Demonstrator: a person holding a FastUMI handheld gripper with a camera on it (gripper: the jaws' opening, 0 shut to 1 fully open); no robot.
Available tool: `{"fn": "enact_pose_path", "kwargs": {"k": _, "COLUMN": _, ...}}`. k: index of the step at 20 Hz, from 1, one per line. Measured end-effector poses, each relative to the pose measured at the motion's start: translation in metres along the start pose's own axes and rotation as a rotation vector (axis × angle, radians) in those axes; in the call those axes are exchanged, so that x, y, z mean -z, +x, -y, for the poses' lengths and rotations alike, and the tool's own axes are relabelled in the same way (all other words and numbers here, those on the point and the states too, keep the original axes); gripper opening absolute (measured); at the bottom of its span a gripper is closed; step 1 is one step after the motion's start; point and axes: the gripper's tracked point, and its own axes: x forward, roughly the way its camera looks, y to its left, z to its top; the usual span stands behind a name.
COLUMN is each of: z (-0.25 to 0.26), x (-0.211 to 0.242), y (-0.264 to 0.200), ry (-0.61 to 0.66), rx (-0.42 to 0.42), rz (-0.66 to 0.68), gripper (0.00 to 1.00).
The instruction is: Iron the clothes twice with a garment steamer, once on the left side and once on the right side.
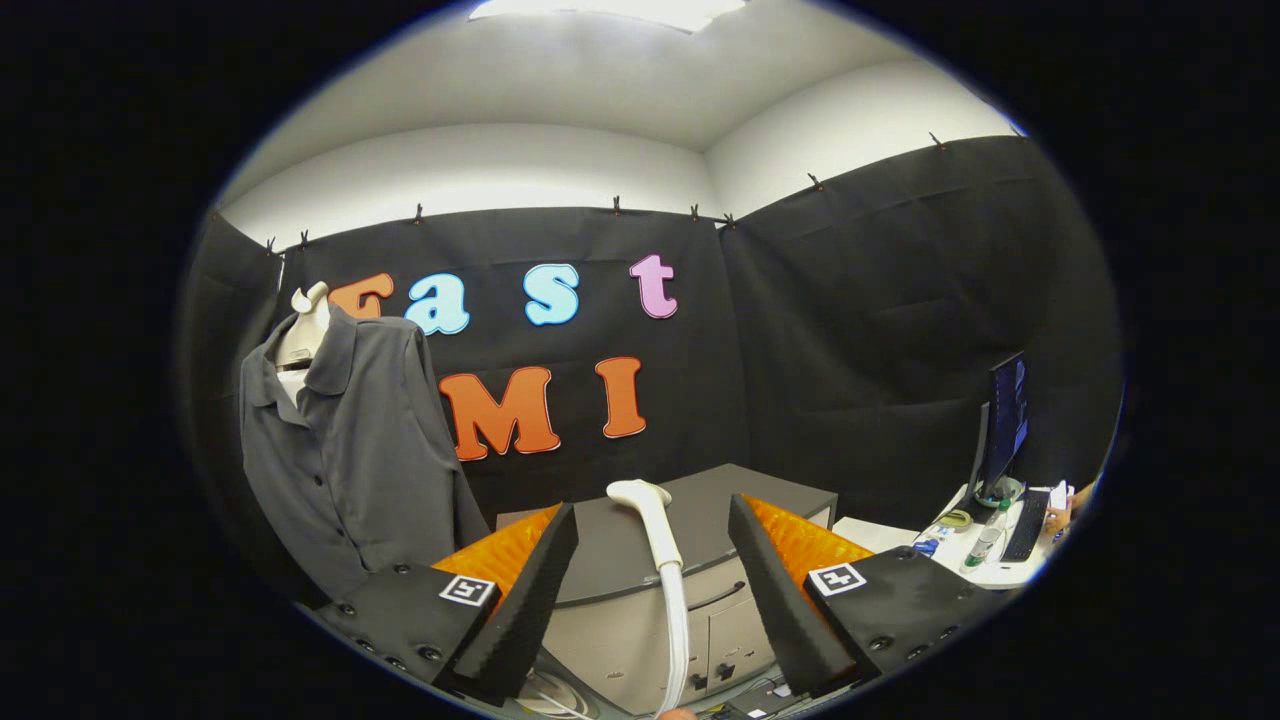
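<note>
A dark grey button-up shirt (345,440) hangs on a white mannequin torso (305,330), off to the left beyond my left finger. The white garment steamer head (655,525) stands upright between my two fingers, a little ahead of them, with its white hose (678,630) running down below. My gripper (655,600) is open, its black ribbed fingers (525,600) spread wide on either side of the steamer and touching nothing.
A grey cabinet (620,580) with a dark top stands just ahead, behind the steamer. To the right, a white desk (990,560) carries a monitor (1005,420), a keyboard, a bottle and small items; a person's hand rests at its far end.
</note>
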Motion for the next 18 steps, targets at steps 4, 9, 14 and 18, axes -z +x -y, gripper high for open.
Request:
{"fn": "enact_pose_path", "kwargs": {"k": 4, "z": 0.006, "x": -0.005, "y": 0.01, "ry": 0.001, "rx": -0.018, "rz": -0.009, "gripper": 0.98}}
{"fn": "enact_pose_path", "kwargs": {"k": 9, "z": 0.018, "x": -0.014, "y": 0.032, "ry": 0.008, "rx": -0.043, "rz": -0.014, "gripper": 0.98}}
{"fn": "enact_pose_path", "kwargs": {"k": 14, "z": 0.019, "x": -0.009, "y": 0.05, "ry": 0.005, "rx": -0.069, "rz": -0.04, "gripper": 0.98}}
{"fn": "enact_pose_path", "kwargs": {"k": 18, "z": 0.017, "x": -0.007, "y": 0.064, "ry": -0.001, "rx": -0.1, "rz": -0.061, "gripper": 0.98}}
